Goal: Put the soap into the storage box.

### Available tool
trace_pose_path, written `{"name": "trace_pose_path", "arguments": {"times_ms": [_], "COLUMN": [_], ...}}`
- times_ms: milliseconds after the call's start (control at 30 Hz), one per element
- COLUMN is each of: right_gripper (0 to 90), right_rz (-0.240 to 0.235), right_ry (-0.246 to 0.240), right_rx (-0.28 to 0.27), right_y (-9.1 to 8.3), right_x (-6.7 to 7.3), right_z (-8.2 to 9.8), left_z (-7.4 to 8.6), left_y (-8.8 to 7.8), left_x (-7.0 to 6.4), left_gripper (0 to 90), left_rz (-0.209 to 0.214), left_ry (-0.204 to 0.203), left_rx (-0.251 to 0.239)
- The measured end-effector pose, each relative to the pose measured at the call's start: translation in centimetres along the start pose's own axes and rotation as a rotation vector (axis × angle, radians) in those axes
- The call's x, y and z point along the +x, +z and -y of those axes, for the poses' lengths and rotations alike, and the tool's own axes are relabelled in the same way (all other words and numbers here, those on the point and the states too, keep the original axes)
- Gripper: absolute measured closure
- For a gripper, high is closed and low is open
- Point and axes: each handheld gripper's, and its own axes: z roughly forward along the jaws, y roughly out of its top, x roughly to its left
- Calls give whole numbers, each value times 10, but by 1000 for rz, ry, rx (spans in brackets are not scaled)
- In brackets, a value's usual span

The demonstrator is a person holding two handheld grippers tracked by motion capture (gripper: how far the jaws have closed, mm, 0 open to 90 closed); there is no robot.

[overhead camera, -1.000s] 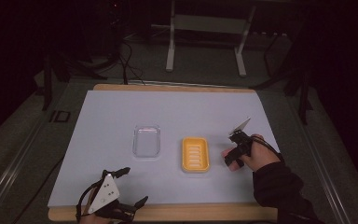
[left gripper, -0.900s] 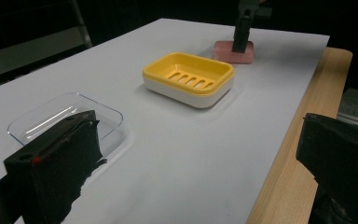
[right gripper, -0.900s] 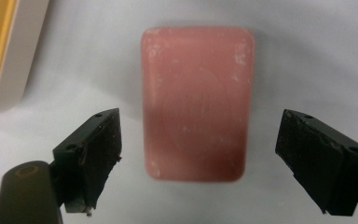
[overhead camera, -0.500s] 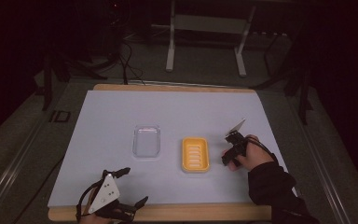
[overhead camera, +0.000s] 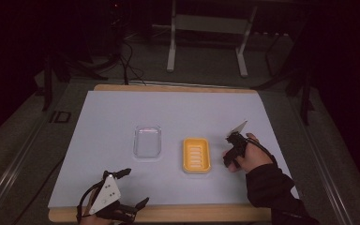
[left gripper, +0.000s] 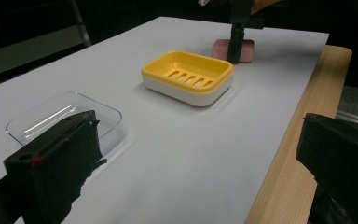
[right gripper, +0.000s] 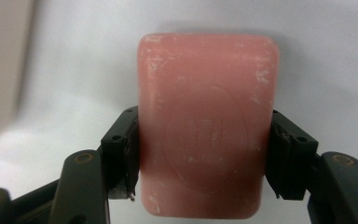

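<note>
A pink soap bar [right gripper: 207, 126] lies on the white mat, right of a yellow soap dish [overhead camera: 196, 155] with a white base. My right gripper [right gripper: 200, 158] points down at the bar. Its jaws have just been closing, and both pads now press on the bar's long sides. In the left gripper view the soap bar [left gripper: 220, 49] shows behind the soap dish [left gripper: 187, 74], under the right gripper [left gripper: 235, 46]. My left gripper [overhead camera: 135, 187] rests open at the table's front left edge with nothing between its jaws.
A clear shallow plastic tray [overhead camera: 147, 141] sits left of the dish. The white mat [overhead camera: 112, 117] covers the table, and a wooden edge [overhead camera: 168, 213] runs along the front. A metal stand [overhead camera: 206, 28] rises beyond the far edge.
The right hand has shifted slightly over the spot right of the dish. The left gripper has stayed where it was.
</note>
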Motion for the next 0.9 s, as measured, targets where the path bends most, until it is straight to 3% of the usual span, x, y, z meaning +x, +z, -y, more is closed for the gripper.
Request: {"name": "trace_pose_path", "arguments": {"times_ms": [267,567,900], "right_gripper": [376,376,376], "right_rz": [21,51,52], "right_ry": [75,154,153], "right_rx": [17,-18,-73], "right_y": [-15,-41,-69], "right_x": [5,14,27], "right_z": [2,1,-6], "left_z": [0,0,0], "left_y": [0,0,0], "left_x": [0,0,0], "left_gripper": [4,4,4], "left_rz": [-1,-3,-4], "left_ry": [1,0,0], "left_rx": [0,1,0]}}
